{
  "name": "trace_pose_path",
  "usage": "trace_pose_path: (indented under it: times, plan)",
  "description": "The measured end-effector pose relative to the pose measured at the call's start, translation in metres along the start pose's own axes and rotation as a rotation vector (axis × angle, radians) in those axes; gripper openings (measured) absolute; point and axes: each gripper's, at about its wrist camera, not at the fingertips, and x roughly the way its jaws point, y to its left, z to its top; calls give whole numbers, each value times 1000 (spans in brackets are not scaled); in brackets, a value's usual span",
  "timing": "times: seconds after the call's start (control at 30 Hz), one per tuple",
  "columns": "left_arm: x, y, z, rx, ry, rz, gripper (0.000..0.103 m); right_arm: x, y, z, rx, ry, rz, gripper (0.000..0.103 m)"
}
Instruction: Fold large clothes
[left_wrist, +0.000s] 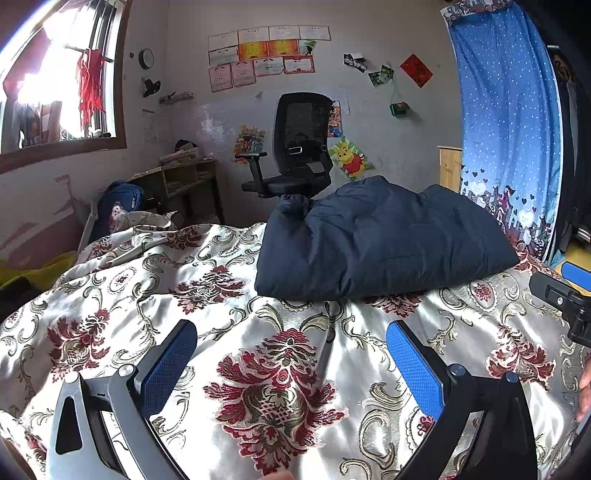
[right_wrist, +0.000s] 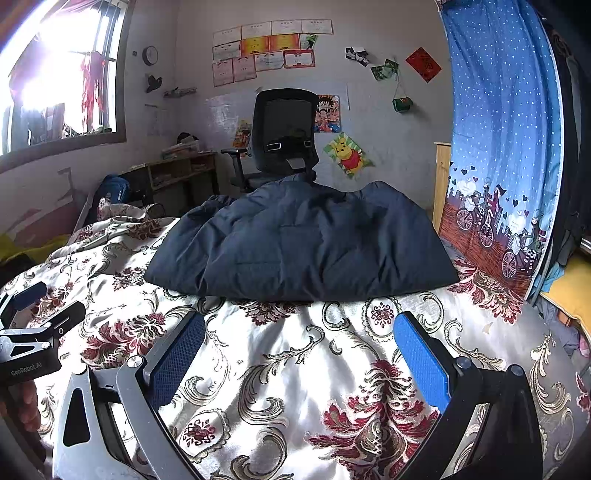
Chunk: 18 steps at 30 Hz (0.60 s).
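A dark navy padded jacket (left_wrist: 380, 236) lies folded in a puffy bundle on the floral bedspread (left_wrist: 280, 387), toward the far side of the bed; the right wrist view shows the same jacket (right_wrist: 303, 243) straight ahead. My left gripper (left_wrist: 291, 332) hovers open over the bedspread, well short of the jacket, nothing between its blue pads (left_wrist: 168, 365). My right gripper (right_wrist: 299, 325) is also open and empty, a little nearer the jacket's front edge. Each gripper shows at the edge of the other's view: the right one (left_wrist: 565, 291) and the left one (right_wrist: 33, 314).
A black office chair (left_wrist: 295, 155) stands beyond the bed, with a wooden desk (left_wrist: 181, 181) and blue backpack (left_wrist: 122, 201) to its left. A blue patterned curtain (right_wrist: 498, 147) hangs at the right. A window (left_wrist: 55, 81) is at the left. A hand (right_wrist: 26, 406) holds the left gripper.
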Motion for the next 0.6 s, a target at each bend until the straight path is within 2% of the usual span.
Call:
trace_pose_path:
  times: [0.6]
  plan:
    - [2, 4, -1, 5, 22, -11, 103, 0, 4, -3, 3, 8, 1, 100]
